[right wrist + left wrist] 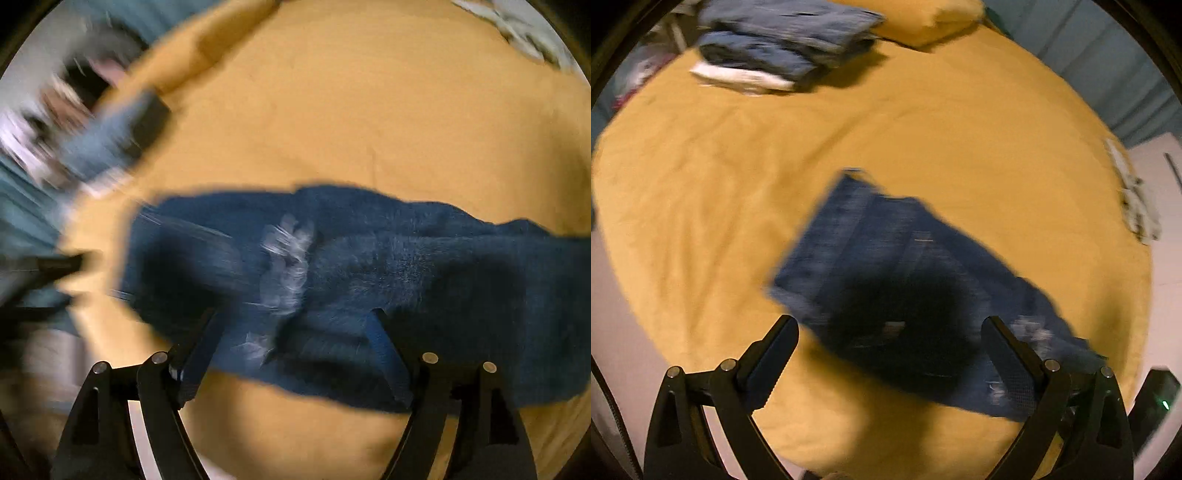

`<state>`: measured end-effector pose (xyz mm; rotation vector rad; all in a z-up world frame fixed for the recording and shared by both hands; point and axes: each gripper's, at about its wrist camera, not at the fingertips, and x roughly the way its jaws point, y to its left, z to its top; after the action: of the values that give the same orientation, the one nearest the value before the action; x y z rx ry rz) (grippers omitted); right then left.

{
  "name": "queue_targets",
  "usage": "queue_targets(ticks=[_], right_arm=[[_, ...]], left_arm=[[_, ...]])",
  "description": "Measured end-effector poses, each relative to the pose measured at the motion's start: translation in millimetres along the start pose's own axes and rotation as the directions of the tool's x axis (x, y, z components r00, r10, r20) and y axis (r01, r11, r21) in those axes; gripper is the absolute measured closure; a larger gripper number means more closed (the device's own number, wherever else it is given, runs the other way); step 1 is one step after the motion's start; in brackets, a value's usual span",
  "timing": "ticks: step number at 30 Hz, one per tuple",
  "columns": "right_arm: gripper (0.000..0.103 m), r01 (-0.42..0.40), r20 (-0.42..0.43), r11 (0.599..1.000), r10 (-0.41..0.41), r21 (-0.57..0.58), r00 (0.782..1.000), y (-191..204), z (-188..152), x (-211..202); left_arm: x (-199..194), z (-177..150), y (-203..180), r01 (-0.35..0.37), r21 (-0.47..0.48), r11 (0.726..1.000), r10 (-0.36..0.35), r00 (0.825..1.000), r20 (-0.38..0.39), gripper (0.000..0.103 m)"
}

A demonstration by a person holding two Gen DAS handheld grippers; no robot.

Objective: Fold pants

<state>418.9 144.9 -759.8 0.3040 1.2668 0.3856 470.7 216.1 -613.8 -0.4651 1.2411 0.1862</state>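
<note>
Hovering w/ jaws spread: left gripper (890, 328), right gripper (295, 321), above jeans (886, 258).

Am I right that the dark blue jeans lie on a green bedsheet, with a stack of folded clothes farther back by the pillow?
Not quite: the bedsheet is mustard yellow, not green, as the left wrist view shows. The jeans and stack of folded clothes are as described.

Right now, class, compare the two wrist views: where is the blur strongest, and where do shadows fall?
Right wrist view: heavy motion smear, worst at the left edge; the dark jeans streak. Left wrist view: milder blur; a dark shadow falls on the jeans above the open left hand-held gripper. Both views bend the yellow bedspread into a fisheye bulge.
</note>
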Motion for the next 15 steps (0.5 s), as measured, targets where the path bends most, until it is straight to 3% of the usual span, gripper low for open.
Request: queue_targets(ticks=[2,4,6,9,11,12,13,14,15], right_arm=[[0.020,-0.047,0.018,0.997,0.046,0.061,0.999,-19.1,-2.5,-35.0],[0.020,-0.008,0.028,0.994,0.005,0.106,1.000,-38.8,-17.3,-58.8],[0.020,0.095,0.016,0.980,-0.099,0.172,0.995,-67.4,-27.2,-76.0],[0.020,0.220,-0.028,0.926,-0.222,0.308,0.975,-126.7,-32.7,-87.9],[0.020,0.227,-0.034,0.883,-0.233,0.410,0.972,-163.0,-40.4,-97.6],[0.020,0.233,-0.040,0.863,-0.241,0.449,0.970,-176.2,-42.8,-99.9],[0.020,0.237,-0.044,0.846,-0.247,0.478,0.968,-184.9,-43.3,-101.1],[0.020,0.233,-0.048,0.828,-0.243,0.510,0.969,-197.0,-45.1,-101.1],[0.020,0.245,-0.059,0.815,-0.253,0.525,0.966,-204.3,-47.1,-101.6]], left_arm=[[7.6,2.0,-26.2,0.072,0.025,0.997,-0.071,0.997,-0.037,0.001],[26.0,0.5,-58.7,0.138,0.054,0.989,-0.131,0.985,-0.116,0.001],[51.5,-5.1,-88.0,0.172,0.070,0.983,-0.154,0.965,-0.213,0.002],[93.5,-17.2,-129.0,0.186,0.115,0.976,-0.139,0.934,-0.329,0.002],[123.2,-26.7,-152.4,0.172,0.167,0.971,-0.096,0.917,-0.386,0.005],[130.0,-29.0,-157.1,0.164,0.182,0.969,-0.080,0.913,-0.401,0.009],[142.5,-35.5,-165.9,0.145,0.223,0.964,-0.039,0.906,-0.421,0.030],[144.9,-38.6,-170.7,0.126,0.259,0.958,-0.010,0.913,-0.409,0.048],[144.0,-42.0,-176.6,0.109,0.313,0.943,0.020,0.924,-0.381,0.055]])
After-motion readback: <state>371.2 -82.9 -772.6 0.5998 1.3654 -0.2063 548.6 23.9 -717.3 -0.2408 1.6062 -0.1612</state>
